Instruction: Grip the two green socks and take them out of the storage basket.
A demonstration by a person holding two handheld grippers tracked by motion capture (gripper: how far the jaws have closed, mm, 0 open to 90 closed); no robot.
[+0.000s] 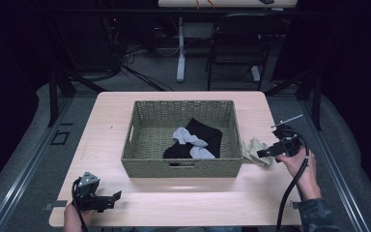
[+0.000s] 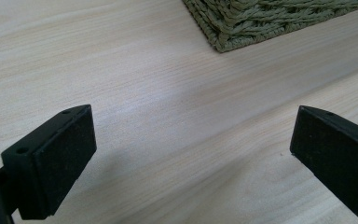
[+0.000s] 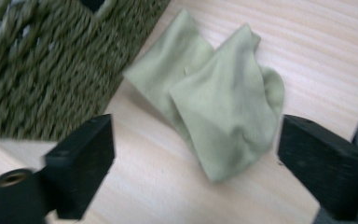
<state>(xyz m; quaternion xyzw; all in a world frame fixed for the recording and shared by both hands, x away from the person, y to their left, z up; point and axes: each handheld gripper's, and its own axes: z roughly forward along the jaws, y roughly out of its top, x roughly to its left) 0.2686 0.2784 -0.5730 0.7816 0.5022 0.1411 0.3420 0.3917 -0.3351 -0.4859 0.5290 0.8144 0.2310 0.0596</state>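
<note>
The left gripper (image 1: 113, 198) rested spread apart on the table (image 1: 106, 121), grasping nothing. Right of the woven basket (image 1: 181, 166), a pale green sock (image 3: 219, 107) lay crumpled on the wood, touching its wall. The right gripper (image 1: 265, 152) hovered beside it, released.

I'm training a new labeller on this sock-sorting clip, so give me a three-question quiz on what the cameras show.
1. True or false: the pale green sock lies inside the wicker basket.
2. Which gripper is nearest that sock: A) left gripper B) right gripper?
3. Name the colours of the clothes in the basket.

Key:
1. False; it lies on the table beside the basket's right wall.
2. B; its jaws stand open, with nothing gripped.
3. Black garment and light grey socks.
</note>
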